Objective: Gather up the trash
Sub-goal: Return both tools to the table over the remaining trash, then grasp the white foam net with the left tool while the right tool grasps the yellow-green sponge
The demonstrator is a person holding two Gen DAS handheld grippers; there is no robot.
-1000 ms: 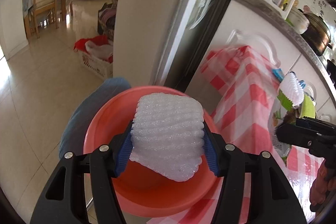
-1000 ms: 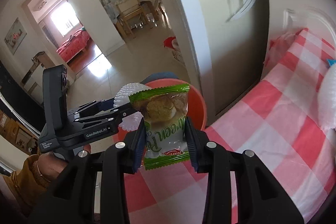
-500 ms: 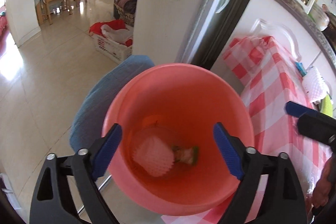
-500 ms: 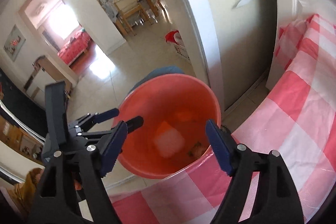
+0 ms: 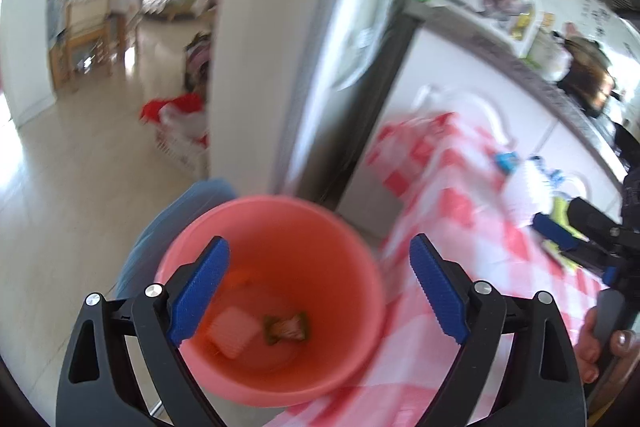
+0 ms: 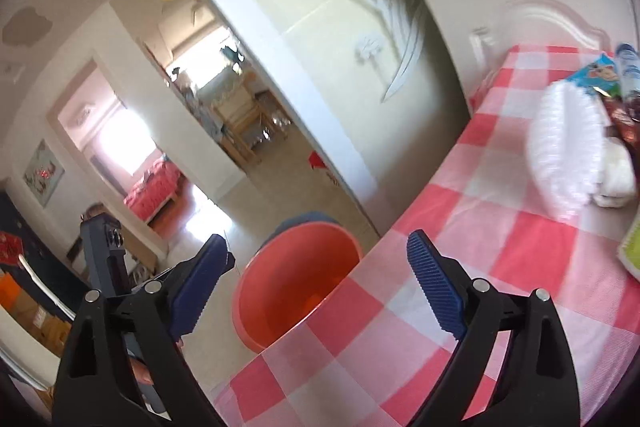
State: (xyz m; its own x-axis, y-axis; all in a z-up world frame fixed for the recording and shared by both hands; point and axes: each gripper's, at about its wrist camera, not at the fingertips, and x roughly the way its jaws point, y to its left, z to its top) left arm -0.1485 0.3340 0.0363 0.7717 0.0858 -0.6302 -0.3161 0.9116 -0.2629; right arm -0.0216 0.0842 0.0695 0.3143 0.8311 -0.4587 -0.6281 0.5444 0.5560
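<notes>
- Your left gripper (image 5: 318, 287) hangs over the bucket (image 5: 360, 307). Its jaws are opening wide, with nothing between them.
- Down in the bucket lie a white foam piece (image 5: 234, 331) and a snack wrapper (image 5: 286, 325).
- Your right gripper (image 6: 316, 285) is opening too, and it is empty. The bucket sits just ahead of it and a bit left.
- More trash waits ahead and to the right of it, on the checked surface (image 6: 480, 267): a white foam net (image 6: 564, 143) and some packets (image 6: 600, 75).
- I think you should go for the foam net next. Come in low, and pinch it gently in the middle.
</notes>
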